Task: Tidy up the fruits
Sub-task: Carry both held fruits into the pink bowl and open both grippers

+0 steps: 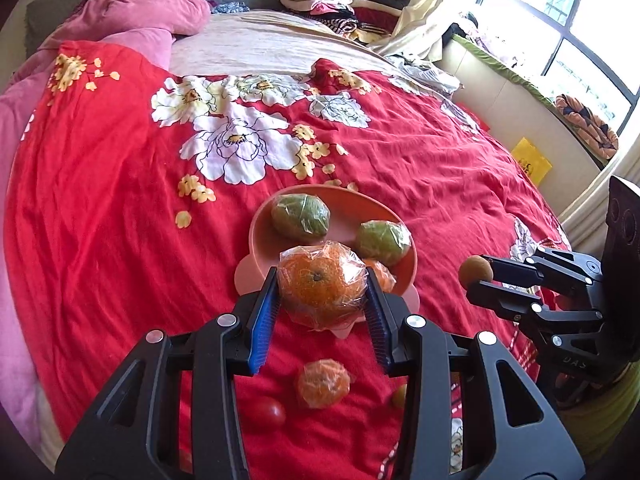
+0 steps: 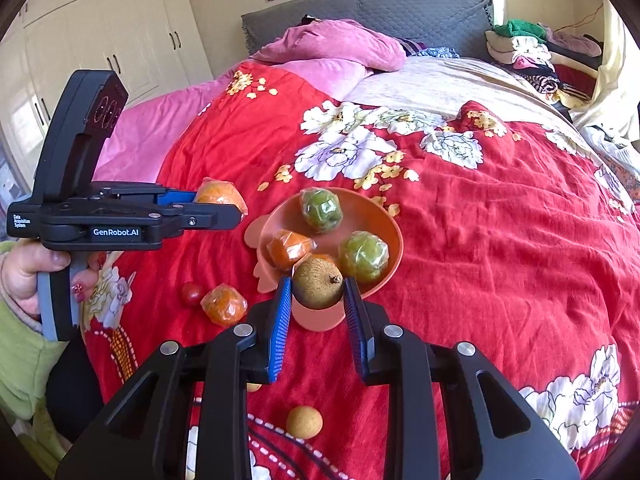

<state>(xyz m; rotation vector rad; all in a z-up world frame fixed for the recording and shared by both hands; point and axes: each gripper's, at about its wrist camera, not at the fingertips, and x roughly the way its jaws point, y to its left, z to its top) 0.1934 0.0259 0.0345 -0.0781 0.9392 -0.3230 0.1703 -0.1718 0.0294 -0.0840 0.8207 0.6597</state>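
Note:
A pink bowl [image 1: 344, 204] [image 2: 372, 212] sits on the red floral bedspread. It holds two wrapped green fruits [image 1: 301, 216] [image 2: 363, 256] and wrapped oranges [image 2: 289, 249]. My left gripper [image 1: 322, 292] is shut on a plastic-wrapped orange [image 1: 322, 280] [image 2: 220, 194], held above the bowl's near rim. My right gripper [image 2: 317, 292] [image 1: 478, 278] is shut on a small brown round fruit [image 2: 318, 285] [image 1: 475, 271], held just before the bowl. On the bedspread lie another wrapped orange [image 1: 323, 383] [image 2: 224, 305], a red tomato [image 1: 266, 412] [image 2: 191, 294] and a brown fruit [image 2: 304, 421].
A pink quilt [image 1: 132, 20] and grey headboard [image 2: 400, 8] lie at the far end. Folded clothes [image 1: 340, 0] are stacked at the far right corner. A window ledge [image 1: 520, 92] runs along the right. White wardrobes [image 2: 100, 32] stand at left.

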